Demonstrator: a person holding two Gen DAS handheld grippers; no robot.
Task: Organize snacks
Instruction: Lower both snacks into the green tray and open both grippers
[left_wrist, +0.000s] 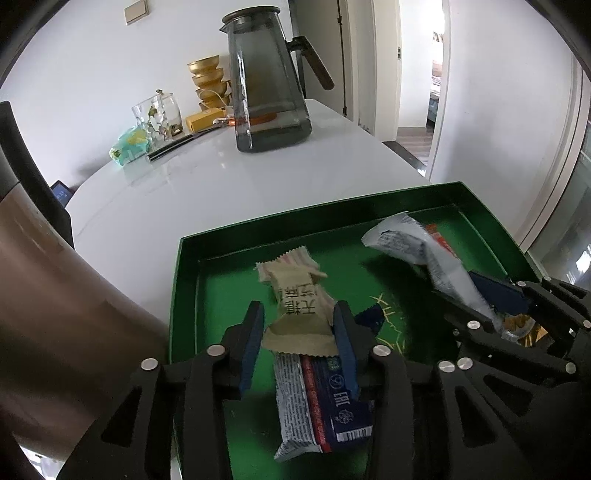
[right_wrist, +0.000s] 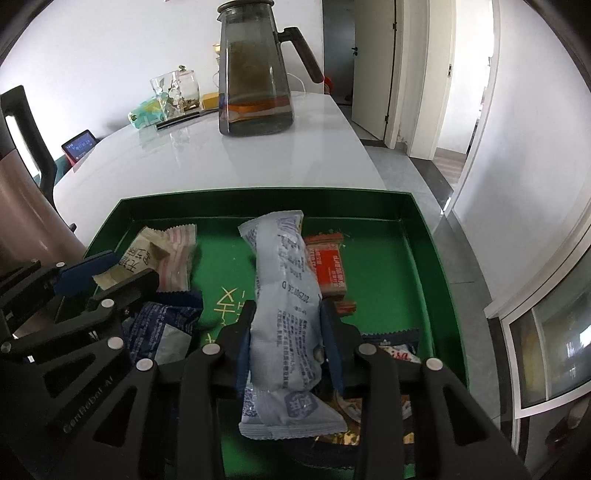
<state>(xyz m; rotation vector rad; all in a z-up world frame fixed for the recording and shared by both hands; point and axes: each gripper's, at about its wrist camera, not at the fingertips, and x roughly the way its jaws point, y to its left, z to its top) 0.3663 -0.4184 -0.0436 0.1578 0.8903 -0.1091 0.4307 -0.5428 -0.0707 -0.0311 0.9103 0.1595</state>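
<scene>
The task seems about half done: several snacks already lie in the green tray (right_wrist: 424, 236), while two are in the air above it. The left gripper (left_wrist: 299, 325) has its fingers pinching a beige wafer packet (left_wrist: 295, 295), and under these fingers a blue and white bar (left_wrist: 317, 402) rests on the tray floor. The right gripper (right_wrist: 286, 332) has its fingers pinching a pale grey pouch (right_wrist: 284, 291); just to the right of them lies an orange bar (right_wrist: 330, 269). Both held snacks must, I think, be placed. Ahead of the fingers, the white desk (right_wrist: 258, 162) carries a dark glass pitcher (right_wrist: 255, 74), and further right a doorway opens.
</scene>
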